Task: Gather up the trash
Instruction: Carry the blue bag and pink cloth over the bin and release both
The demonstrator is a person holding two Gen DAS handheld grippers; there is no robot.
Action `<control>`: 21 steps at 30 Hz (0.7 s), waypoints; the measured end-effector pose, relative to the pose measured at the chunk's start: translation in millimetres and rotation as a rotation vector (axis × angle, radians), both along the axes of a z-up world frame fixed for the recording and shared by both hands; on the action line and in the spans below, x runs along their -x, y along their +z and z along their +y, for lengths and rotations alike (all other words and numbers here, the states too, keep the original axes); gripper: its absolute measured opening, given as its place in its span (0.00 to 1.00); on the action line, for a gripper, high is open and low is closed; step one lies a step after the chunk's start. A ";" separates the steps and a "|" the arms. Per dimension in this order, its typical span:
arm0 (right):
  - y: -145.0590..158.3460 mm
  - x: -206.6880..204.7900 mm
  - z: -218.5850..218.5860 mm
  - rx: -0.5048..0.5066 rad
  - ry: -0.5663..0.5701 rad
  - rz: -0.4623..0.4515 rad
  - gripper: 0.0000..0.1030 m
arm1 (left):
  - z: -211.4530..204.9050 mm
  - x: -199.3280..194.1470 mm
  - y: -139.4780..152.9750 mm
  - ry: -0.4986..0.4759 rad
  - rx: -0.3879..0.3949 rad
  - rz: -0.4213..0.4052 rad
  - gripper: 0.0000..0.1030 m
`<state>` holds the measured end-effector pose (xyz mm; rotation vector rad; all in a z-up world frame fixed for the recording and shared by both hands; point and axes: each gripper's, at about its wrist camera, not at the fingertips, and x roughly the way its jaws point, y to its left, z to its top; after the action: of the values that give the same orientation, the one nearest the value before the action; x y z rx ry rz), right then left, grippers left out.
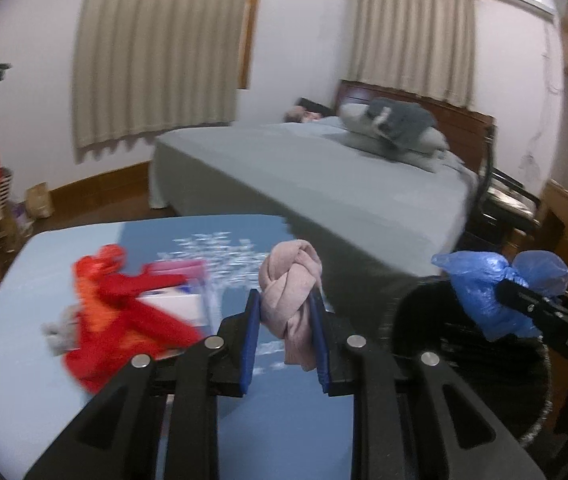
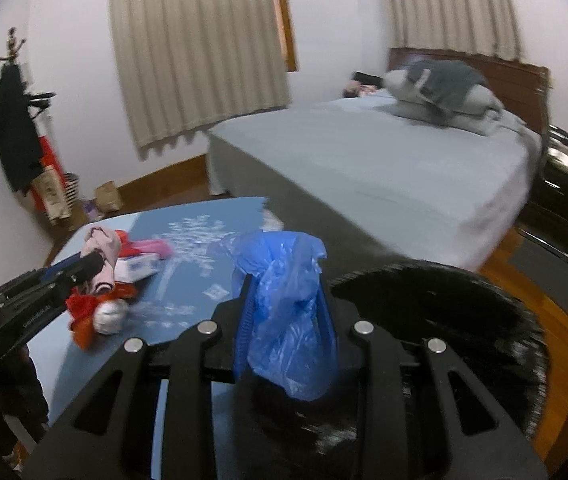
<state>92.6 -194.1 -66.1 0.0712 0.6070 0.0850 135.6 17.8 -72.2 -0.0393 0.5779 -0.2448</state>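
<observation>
My left gripper (image 1: 285, 304) is shut on a knotted pink cloth (image 1: 290, 280) and holds it above the blue table (image 1: 12, 312). It also shows in the right wrist view (image 2: 102, 256). My right gripper (image 2: 286, 292) is shut on a crumpled blue plastic bag (image 2: 288, 312) above the black bin (image 2: 464, 320). The bag and bin also show in the left wrist view, bag (image 1: 480, 292), bin (image 1: 444, 360). On the table lie a red mesh bag (image 1: 116, 312), a white and blue box (image 2: 140, 268), a pink wrapper (image 2: 152, 246) and a grey ball (image 2: 110, 314).
A bed (image 2: 364, 168) with grey sheets and folded pillows stands behind the table and bin. Paper bags (image 2: 108, 196) and a coat stand (image 2: 16, 140) are by the far left wall. A dark chair (image 2: 564, 176) stands right of the bed on wooden floor.
</observation>
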 end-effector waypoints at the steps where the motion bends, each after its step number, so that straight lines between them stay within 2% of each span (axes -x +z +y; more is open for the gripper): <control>1: -2.2 3.6 -8.1 0.003 -0.018 0.003 0.28 | -11.6 -2.0 -0.6 -0.025 0.003 0.001 0.24; 8: -12.8 21.2 -56.9 0.012 -0.145 0.020 0.28 | -80.0 -9.6 -2.4 -0.165 0.004 -0.001 0.24; 17: -24.3 31.8 -102.9 0.015 -0.264 0.039 0.30 | -143.2 -8.9 -9.5 -0.315 0.017 0.031 0.24; 19: -24.6 32.7 -110.5 0.017 -0.281 0.043 0.35 | -151.6 -9.5 -12.4 -0.357 0.019 0.050 0.27; 20: -23.8 32.8 -112.6 0.017 -0.290 0.041 0.44 | -156.1 -9.6 -14.2 -0.382 0.023 0.060 0.35; 21: -23.0 33.1 -114.5 0.015 -0.299 0.037 0.52 | -159.0 -8.8 -15.3 -0.387 0.025 0.063 0.51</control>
<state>59.5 -308.7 -89.1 0.1480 0.6277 -0.2112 144.4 -141.2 -87.5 0.0413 0.6426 -0.6287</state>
